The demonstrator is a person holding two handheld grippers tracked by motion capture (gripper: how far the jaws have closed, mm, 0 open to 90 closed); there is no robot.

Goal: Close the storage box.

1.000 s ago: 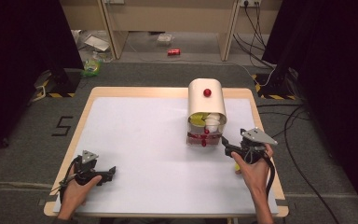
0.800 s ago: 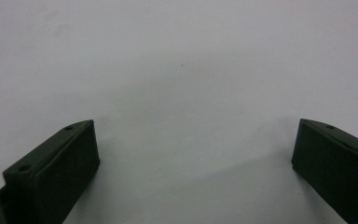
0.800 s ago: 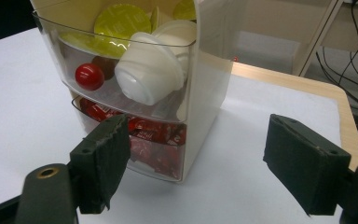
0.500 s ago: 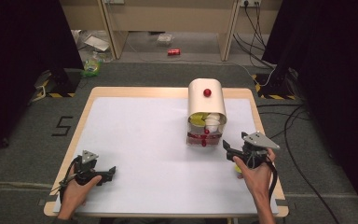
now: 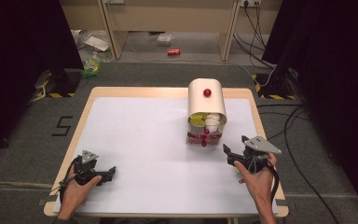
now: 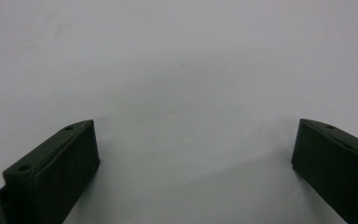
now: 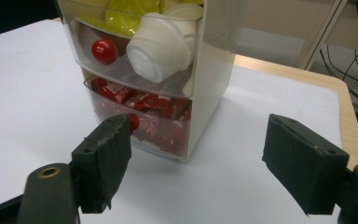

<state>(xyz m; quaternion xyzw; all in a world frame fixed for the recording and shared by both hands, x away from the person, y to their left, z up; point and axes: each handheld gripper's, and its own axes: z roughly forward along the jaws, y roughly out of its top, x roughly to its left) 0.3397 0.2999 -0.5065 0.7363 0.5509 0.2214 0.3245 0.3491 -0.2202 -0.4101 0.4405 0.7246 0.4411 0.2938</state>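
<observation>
Drawer box [image 5: 207, 112] stands just ahead of right hand-held gripper [image 5: 230, 155]; bare table [image 5: 140, 135] stretches left.

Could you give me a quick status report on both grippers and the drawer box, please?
Left gripper open, empty, low over the white table. Right gripper open, empty, facing the drawer box, not touching. Both clear drawers look closed. Nothing in the way.
</observation>
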